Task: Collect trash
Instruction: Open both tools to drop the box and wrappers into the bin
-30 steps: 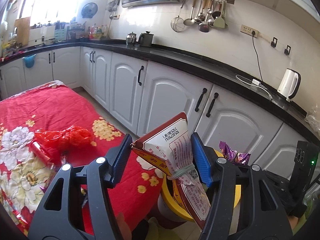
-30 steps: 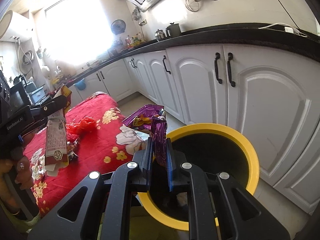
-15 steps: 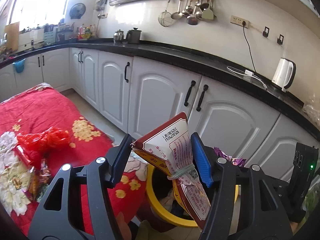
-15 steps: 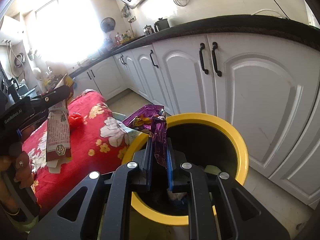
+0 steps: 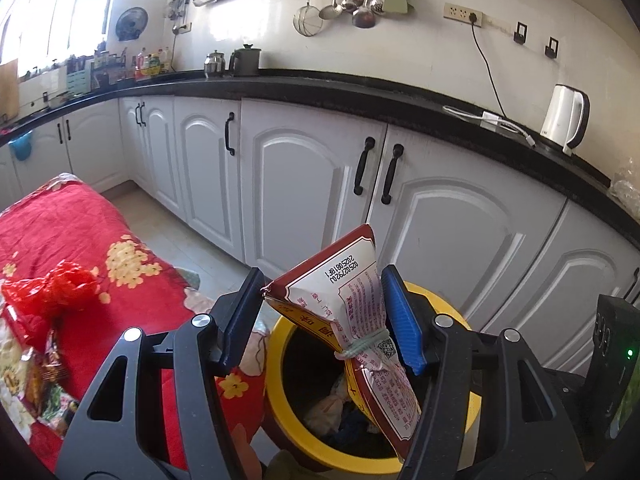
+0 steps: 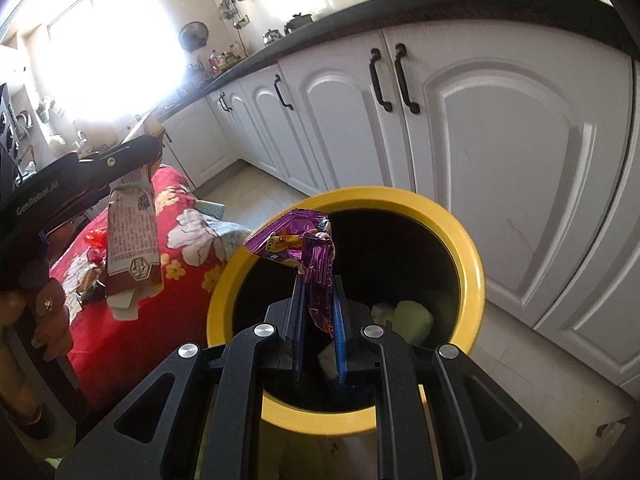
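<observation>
A yellow-rimmed bin stands on the floor between the red table and the white cabinets. My left gripper is shut on a red-and-white snack package tied with string. The package's lower end hangs over the bin's mouth. In the right wrist view the same package dangles left of the bin. My right gripper is shut on a crumpled purple foil wrapper, held directly above the bin's dark opening.
Pale trash lumps lie inside the bin. A table with a red floral cloth carries a red plastic bag and snack wrappers. White cabinets stand close behind the bin, with a kettle on the counter.
Both grippers have moved off the table toward the bin, each with its item still in it. The bin's mouth now sits under the purple wrapper and the package's lower end.
</observation>
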Demonstrator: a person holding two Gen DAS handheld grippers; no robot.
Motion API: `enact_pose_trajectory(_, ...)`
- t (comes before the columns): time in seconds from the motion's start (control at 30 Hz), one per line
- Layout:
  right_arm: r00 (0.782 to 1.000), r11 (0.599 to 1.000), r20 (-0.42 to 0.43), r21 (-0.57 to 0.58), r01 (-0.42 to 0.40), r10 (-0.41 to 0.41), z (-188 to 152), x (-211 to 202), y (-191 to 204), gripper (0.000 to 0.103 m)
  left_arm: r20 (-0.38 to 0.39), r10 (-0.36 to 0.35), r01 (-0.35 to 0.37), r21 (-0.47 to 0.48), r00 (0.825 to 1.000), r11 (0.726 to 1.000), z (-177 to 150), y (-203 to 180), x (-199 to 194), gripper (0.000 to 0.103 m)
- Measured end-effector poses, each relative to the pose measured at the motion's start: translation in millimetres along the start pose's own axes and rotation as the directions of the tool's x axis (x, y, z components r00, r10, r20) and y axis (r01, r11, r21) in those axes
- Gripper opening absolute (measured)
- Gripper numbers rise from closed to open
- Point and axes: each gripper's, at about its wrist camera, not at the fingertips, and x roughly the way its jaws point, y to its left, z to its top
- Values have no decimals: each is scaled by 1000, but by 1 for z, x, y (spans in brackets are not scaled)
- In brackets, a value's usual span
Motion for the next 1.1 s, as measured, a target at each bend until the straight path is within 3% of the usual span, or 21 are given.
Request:
enact_pose_trajectory(0.47, 998, 998, -57, 56, 30, -27, -9, 12, -17, 14, -56, -16, 17, 3, 998, 1000, -8, -11, 31, 52)
enact_pose_trajectory(0.6, 997, 996, -62, 79, 52, -47, -10, 13, -22, 34, -75, -38, 37, -8, 996, 999, -10, -11, 36, 58)
enact_pose_trajectory(0.87, 997, 994, -34, 82, 66, -63, -7, 6, -21, 48, -93, -27, 24, -34, 995, 999, -13, -2, 33, 80)
enact_pose_trajectory(1.1, 997, 996, 19, 49, 68, -69, 0, -4, -8, 70, -100, -7, 2, -53, 995, 999, -13, 10, 21, 92)
